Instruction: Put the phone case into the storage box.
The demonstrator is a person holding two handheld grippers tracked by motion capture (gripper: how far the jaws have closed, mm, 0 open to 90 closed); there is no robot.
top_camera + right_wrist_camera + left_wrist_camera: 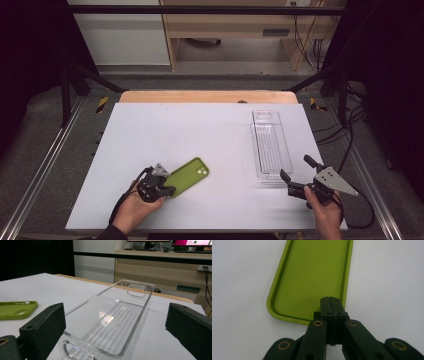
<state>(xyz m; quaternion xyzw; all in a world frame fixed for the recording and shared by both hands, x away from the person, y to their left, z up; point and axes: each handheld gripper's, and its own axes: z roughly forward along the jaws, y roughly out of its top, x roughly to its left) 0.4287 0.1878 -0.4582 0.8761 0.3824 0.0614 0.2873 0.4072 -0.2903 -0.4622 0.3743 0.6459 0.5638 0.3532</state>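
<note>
My left tongs (pixel 331 305), pressed together, pinched the green phone case (pixel 312 277); right tongs (pixel 115 322) stood spread before the clear tray (pixel 140 315).

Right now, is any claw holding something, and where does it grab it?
The left gripper pinches the green phone case by its near bottom rim; the right gripper holds nothing.

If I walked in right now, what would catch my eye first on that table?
Most likely the bright green phone case, lying hollow side up at the near left of the white table, with the left gripper shut on its near edge. Next, the long clear tray at the right, with the right gripper open just before its near end.
</note>
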